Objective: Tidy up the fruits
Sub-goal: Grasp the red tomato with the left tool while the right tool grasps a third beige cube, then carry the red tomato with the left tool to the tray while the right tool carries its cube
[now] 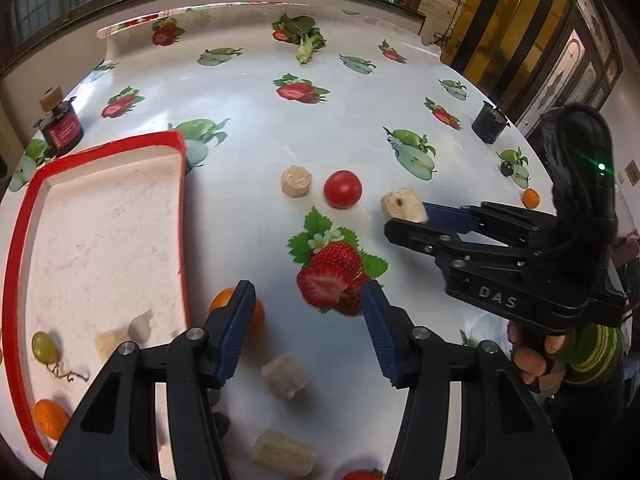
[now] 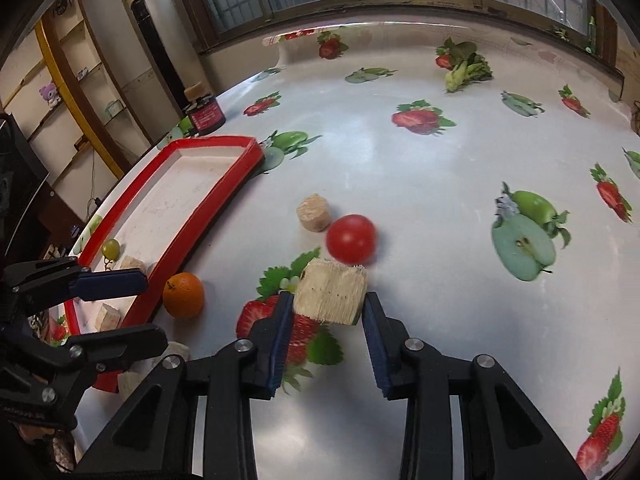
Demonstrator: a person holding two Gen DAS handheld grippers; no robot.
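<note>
My right gripper (image 2: 328,314) is shut on a beige fibrous block (image 2: 331,294), lifted just over the strawberry print; the left wrist view shows the same block (image 1: 402,205) at that gripper's tips. A red tomato (image 2: 351,239) and a round beige piece (image 2: 314,213) lie just beyond it. My left gripper (image 1: 308,320) stands open and empty above the tablecloth. An orange (image 1: 236,312) sits partly behind its left finger, beside the red-rimmed tray (image 1: 185,220). The tray holds a green grape (image 1: 43,346), an orange fruit (image 1: 50,418) and beige pieces.
Two more beige pieces (image 1: 285,374) lie on the cloth near my left fingers. A small orange fruit (image 1: 531,198) and a dark grape (image 1: 507,168) sit at the right edge. Black jars (image 1: 62,126) (image 1: 489,122) stand at both sides, and leafy greens (image 1: 306,38) lie at the back.
</note>
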